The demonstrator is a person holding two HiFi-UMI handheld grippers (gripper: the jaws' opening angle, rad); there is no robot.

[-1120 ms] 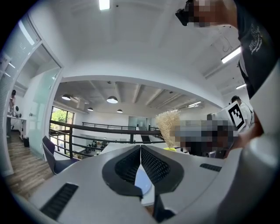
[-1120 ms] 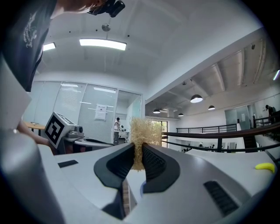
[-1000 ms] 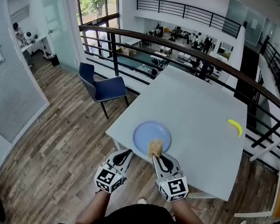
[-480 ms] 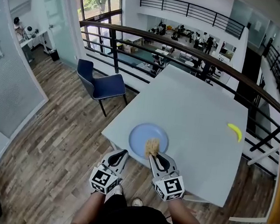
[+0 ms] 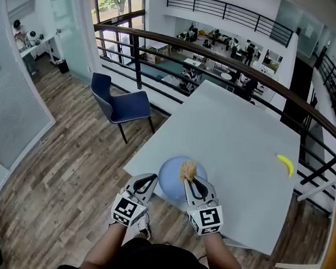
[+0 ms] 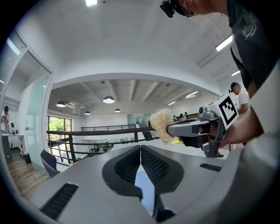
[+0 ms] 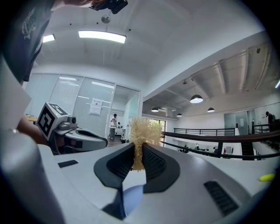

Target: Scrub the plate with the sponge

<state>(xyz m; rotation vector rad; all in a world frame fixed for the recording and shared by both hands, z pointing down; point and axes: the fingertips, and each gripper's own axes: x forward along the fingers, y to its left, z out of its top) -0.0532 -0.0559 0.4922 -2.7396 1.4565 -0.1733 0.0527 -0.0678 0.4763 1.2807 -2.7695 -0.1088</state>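
Closest to me, my left gripper (image 5: pixel 149 181) has its jaws pressed together with nothing between them, which its own view (image 6: pixel 140 152) shows plainly. Its tips sit just beside the near left rim of the blue plate (image 5: pixel 168 178), and I cannot tell whether they touch it. My right gripper (image 5: pixel 189 181) is beside it, a little to the right, and pinches the sponge (image 5: pixel 188 169), a tan, fibrous tuft. In the right gripper view the sponge (image 7: pixel 141 131) stands upright between the black pads and sticks out past their tips. From my head camera the sponge lies over the right part of the plate, but I cannot tell whether it presses on the surface. The plate rests at the near corner of the white table (image 5: pixel 233 131). Farther along the table, well apart from the plate and near the right edge, lies a yellow banana (image 5: pixel 284 164). Beyond the table's left side a blue chair (image 5: pixel 121 104) stands on the wooden floor (image 5: pixel 64 168), and a dark railing (image 5: pixel 182 43) runs behind the table.
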